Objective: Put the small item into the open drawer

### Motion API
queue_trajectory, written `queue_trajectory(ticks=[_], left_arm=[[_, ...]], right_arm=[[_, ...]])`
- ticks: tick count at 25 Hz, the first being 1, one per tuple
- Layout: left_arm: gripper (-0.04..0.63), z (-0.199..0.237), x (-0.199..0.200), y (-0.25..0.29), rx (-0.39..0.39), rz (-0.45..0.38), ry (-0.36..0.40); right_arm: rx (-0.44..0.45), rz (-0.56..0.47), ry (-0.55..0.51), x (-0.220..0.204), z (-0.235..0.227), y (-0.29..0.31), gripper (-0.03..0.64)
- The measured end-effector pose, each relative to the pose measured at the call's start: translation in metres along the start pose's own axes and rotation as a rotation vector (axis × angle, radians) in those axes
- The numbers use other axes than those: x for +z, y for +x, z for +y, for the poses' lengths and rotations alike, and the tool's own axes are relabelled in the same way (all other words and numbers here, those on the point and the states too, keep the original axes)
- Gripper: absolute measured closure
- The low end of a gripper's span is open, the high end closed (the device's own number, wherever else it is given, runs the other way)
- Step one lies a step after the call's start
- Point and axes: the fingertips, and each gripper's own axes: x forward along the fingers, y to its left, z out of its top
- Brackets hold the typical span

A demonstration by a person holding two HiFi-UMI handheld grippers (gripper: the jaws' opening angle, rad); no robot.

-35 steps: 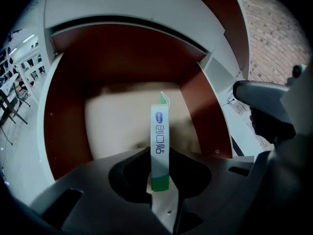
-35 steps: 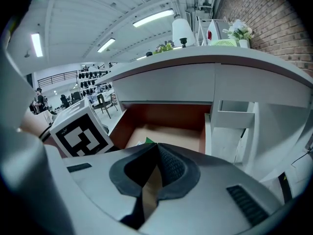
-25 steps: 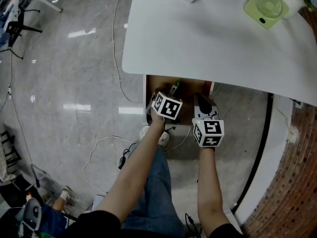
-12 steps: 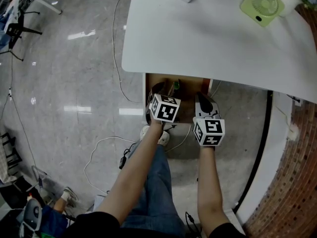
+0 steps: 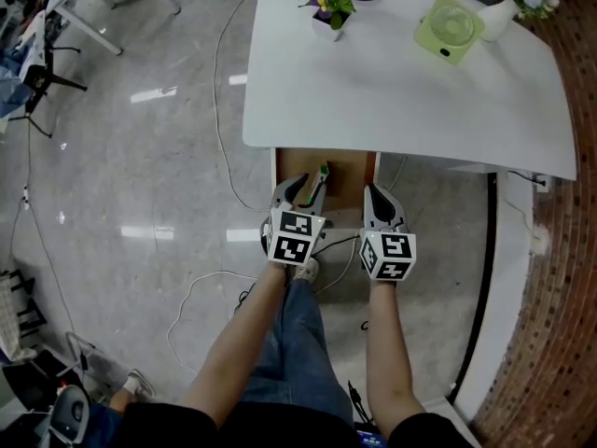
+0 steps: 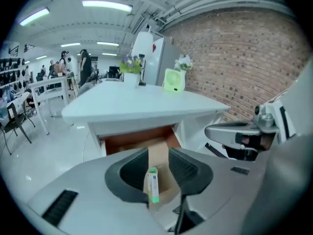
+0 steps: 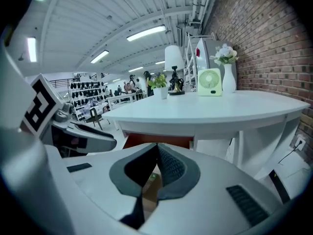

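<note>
While both forearms [image 5: 250, 343] reach toward the drawer [image 5: 347, 170], left tool [image 5: 303, 187] has just half-closed empty, right tool [image 5: 375, 192] clenched.

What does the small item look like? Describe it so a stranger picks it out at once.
Start at the big white table; under its near edge a brown drawer is pulled open. In that drawer sits a slim box, white with a green end. The other green things, a fan and a potted plant, stand on the tabletop instead.
</note>
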Motion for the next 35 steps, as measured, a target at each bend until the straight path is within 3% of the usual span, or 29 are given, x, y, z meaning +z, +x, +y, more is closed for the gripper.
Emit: queue_trajectory(ticks=[2,6,16,24,35], left_arm=[[0.500,0.002,0.029,-0.033,0.008,-0.061,0.005],[0.552,0.002,0.091,-0.089,0.007,-0.199,0.067],[0.572,-0.018,0.201,-0.213,-0.002,-0.438,0.209],[0.574,-0.037,0.232,-0.263,-0.014,-0.554,0.250],[0.574,-0.039,0.237,-0.275,-0.012,-0.579,0.247]], right_arm=[[-0.005,-0.033,0.004,0.021,0.006,-0.018,0.614],[-0.026,-0.124,0.015,0.069,0.016,-0.054,0.614],[-0.073,-0.327,-0.023,0.175,0.041,-0.157,0.615],[-0.102,-0.452,-0.053,0.217,0.043,-0.210,0.617],[-0.143,-0.490,-0.055,0.228,0.039,-0.228,0.617]])
